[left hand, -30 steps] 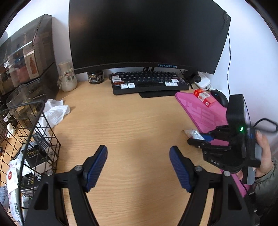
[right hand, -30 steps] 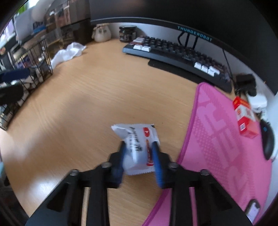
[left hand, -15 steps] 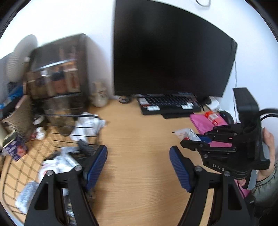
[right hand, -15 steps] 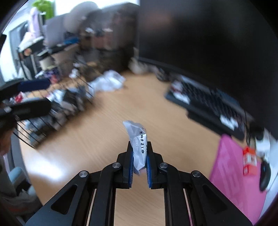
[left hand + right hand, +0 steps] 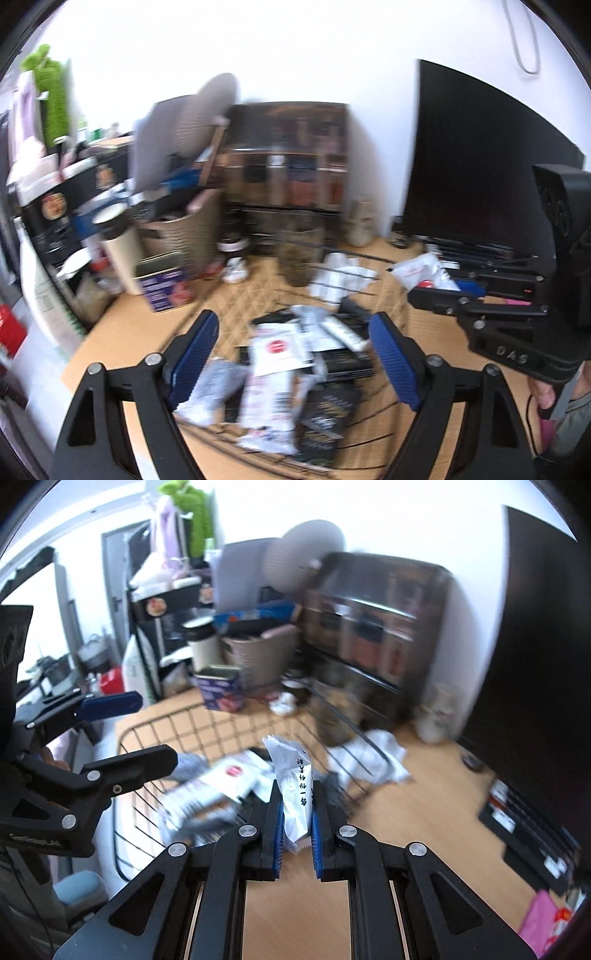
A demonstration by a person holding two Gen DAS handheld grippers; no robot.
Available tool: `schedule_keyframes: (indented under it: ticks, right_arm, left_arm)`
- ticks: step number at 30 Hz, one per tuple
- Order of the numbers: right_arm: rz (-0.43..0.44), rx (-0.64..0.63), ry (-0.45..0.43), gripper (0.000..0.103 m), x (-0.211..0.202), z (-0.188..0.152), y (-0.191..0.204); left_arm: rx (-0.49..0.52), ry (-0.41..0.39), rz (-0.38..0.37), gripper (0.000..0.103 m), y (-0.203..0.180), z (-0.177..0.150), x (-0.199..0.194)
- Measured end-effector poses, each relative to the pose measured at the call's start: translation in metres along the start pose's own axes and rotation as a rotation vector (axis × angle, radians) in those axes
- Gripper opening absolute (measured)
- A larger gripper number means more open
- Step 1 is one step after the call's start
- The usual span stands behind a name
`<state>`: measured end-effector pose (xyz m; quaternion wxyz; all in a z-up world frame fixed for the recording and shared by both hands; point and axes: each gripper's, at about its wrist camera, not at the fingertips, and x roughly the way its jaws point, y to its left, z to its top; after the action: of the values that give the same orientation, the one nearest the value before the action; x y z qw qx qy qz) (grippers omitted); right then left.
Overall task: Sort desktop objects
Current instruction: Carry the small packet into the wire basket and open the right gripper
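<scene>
A second ago the white snack packet (image 5: 295, 797) lay on the worktop (image 5: 402, 834) by the pink mat; now the right claw (image 5: 297, 834), clamped tight on it, holds it upright just short of the wire basket (image 5: 207, 731). Release into the basket looks next, while the left claw (image 5: 295, 362) hangs wide open and empty over the packets already there

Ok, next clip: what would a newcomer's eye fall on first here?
First, the white snack packet pinched upright in the right hand-held gripper, raised near the wire basket. Next, that basket's heap of packets, seen between the open fingers of the left hand-held gripper. Behind stand a cluttered dark organiser and, at right, the black monitor.
</scene>
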<state>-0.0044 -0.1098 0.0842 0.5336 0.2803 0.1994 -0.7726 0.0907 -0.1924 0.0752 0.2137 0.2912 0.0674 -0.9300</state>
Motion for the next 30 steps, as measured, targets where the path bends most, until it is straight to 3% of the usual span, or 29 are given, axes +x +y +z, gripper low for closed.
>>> schedule_keyframes:
  ticks: [6,8,10,16,30]
  right_arm:
    - [0.027,-0.009,0.005,0.015,0.013,0.003,0.015]
    - [-0.006,-0.005,0.021,0.034,0.018,0.001,0.012]
    - [-0.013,0.014,0.021,0.041,0.018,0.000,0.007]
    - [-0.059,0.070,0.004,0.041,-0.003,-0.010,-0.011]
    - [-0.268,0.250,0.010,0.041,-0.082,-0.093,-0.077]
  left_arm:
    - [-0.026,0.005,0.039,0.087,0.022,-0.009,-0.004]
    - [-0.020,0.020,0.040,0.090,0.023,-0.012,-0.003]
    - [-0.020,0.027,0.039,0.090,0.022,-0.013,0.000]
    - [0.008,0.032,-0.008,0.090,0.002,-0.011,0.003]
    - [0.178,0.061,-0.228,0.090,-0.109,-0.010,0.018]
